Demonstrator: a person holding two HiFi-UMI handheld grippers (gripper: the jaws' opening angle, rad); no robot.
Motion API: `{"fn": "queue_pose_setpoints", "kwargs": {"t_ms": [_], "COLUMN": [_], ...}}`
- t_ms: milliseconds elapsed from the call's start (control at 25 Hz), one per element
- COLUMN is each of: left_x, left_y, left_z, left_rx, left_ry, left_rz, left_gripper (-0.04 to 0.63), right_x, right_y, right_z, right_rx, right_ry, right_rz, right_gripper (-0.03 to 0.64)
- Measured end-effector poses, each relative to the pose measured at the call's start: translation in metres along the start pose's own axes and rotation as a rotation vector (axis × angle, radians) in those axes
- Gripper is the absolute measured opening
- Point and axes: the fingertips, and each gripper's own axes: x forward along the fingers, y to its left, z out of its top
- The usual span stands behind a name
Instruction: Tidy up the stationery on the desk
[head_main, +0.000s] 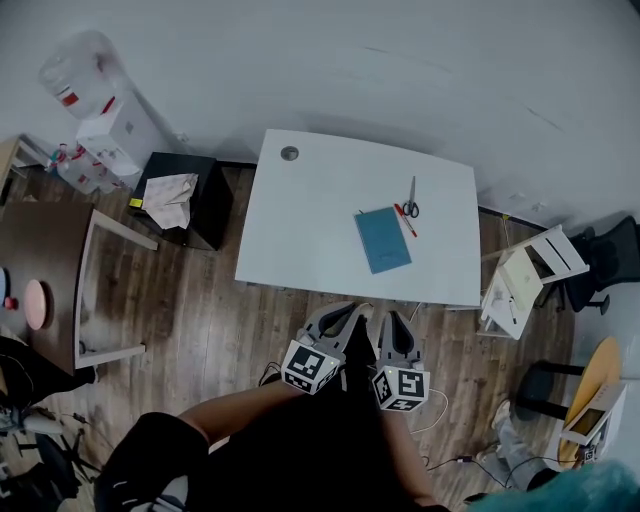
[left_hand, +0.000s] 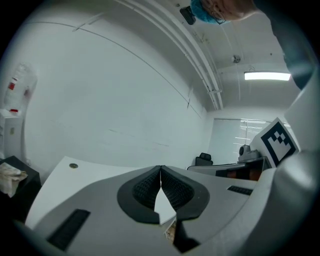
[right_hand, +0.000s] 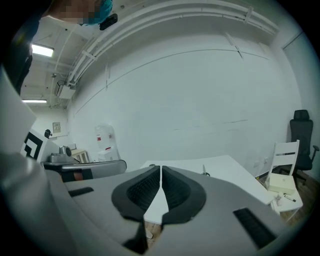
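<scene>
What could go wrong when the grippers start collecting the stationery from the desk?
The scissors, red pen and blue notebook lie close together, so grasping one may knock another.
The blue notebook lies flat on the desk and may slide instead of lifting.
The left gripper and right gripper are shut; they must open.

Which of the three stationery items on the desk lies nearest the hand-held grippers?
The blue notebook; the red pen and the scissors lie past its far right corner, farther from the front edge.

Smooth matt white desk (head_main: 330, 220) stands on brown wood-plank floor (head_main: 200, 320).
</scene>
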Motion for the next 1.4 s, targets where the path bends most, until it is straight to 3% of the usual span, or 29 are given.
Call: {"fn": "queue_pose_setpoints", "kwargs": {"t_ms": [200, 400, 600, 1000, 1080, 1280, 1400], "left_x": [0.026, 0.072, 0.112, 0.184, 0.193, 0.21, 0.216], "left_y": [0.018, 0.02, 0.041, 0.073, 0.081, 0.099, 0.104], "left_z": [-0.005, -0.011, -0.04, -0.102, -0.117, -0.158, -0.18], "left_rx": [-0.01, 0.033, -0.011, 0.08, 0.051, -0.167, -0.163], "left_ry": [0.029, 0.082, 0.168, 0.341, 0.383, 0.479, 0.541], "left_rz": [0.05, 0.038, 0.065, 0.101, 0.116, 0.164, 0.182], "left_gripper": [0.014, 0.014, 0.014, 0.015, 0.015, 0.017, 0.017], "right_x": [0.025, 0.058, 0.095, 0.17, 0.184, 0.21, 0.221], "right_y": [-0.026, -0.054, -0.092, -0.175, -0.185, -0.205, -0.213], "right_z": [0.002, -0.003, -0.016, -0.068, -0.081, -0.116, -0.138], "right_rx": [-0.002, 0.02, 0.029, 0.009, -0.003, -0.03, -0.041], "right_ry": [0.005, 0.04, 0.097, 0.257, 0.299, 0.391, 0.448], "right_rz": [0.007, 0.038, 0.042, 0.081, 0.095, 0.143, 0.184], "right_gripper": [0.034, 0.034, 0.034, 0.034, 0.035, 0.035, 0.065]}}
